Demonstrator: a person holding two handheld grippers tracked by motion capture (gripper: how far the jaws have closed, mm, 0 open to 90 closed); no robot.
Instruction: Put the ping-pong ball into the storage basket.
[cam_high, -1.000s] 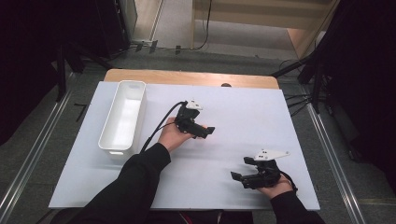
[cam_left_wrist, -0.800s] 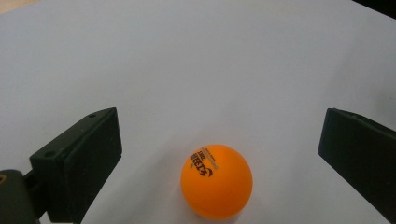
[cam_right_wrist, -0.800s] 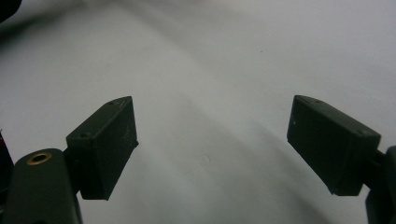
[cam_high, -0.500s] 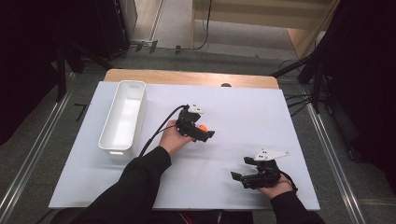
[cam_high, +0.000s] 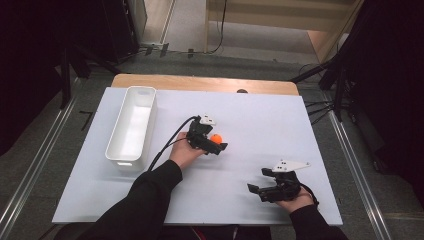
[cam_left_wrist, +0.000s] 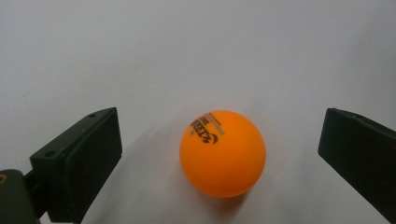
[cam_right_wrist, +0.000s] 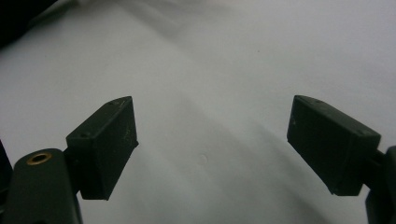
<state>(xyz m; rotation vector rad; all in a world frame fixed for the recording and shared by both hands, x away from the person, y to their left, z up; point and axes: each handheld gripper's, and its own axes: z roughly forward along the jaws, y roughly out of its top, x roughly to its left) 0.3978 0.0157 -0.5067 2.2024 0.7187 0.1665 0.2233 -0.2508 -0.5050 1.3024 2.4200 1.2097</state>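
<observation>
Left gripper view: the orange ball (cam_left_wrist: 222, 153) lies on the white bench (cam_left_wrist: 196, 51) between the left gripper's (cam_left_wrist: 219, 158) spread fingers (cam_left_wrist: 81, 161), touching neither; the right gripper's (cam_right_wrist: 212, 147) fingers also spread.

White oblong bin (cam_high: 131, 127) lies lengthwise on left part of bench (cam_high: 280, 125), open side up. White sheet covers bench; bare wooden strip (cam_high: 200, 83) along far edge. Grey floor (cam_high: 45, 145) around.
</observation>
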